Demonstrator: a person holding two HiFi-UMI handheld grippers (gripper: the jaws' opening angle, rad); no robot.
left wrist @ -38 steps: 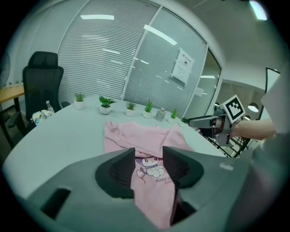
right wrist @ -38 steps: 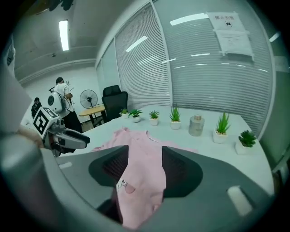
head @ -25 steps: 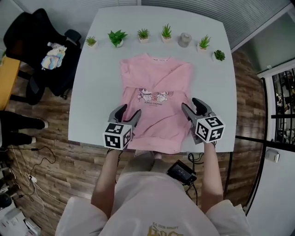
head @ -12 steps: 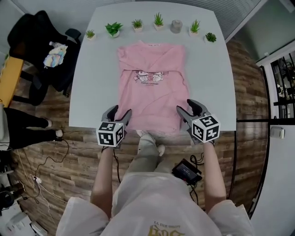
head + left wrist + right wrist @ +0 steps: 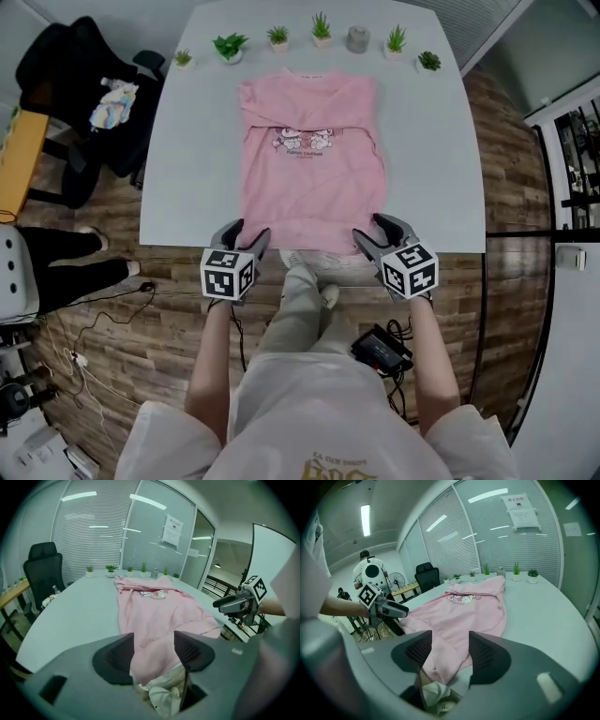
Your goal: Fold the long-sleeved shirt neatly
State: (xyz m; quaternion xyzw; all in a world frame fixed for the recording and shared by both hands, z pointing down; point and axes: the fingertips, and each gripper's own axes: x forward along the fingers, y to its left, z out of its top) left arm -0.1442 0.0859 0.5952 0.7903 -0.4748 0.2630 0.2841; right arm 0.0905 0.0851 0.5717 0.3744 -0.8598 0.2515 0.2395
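Pink long-sleeved shirt: flat on the counter ahead of both grippers, sleeves folded in, hem overhanging the near edge. Left gripper and right gripper: jaws apart, a hem corner between each, probably poised to pinch and fold it forward.

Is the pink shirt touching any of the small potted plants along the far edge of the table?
Apart. The head view shows a strip of bare table between the collar of the shirt and the row of potted plants.
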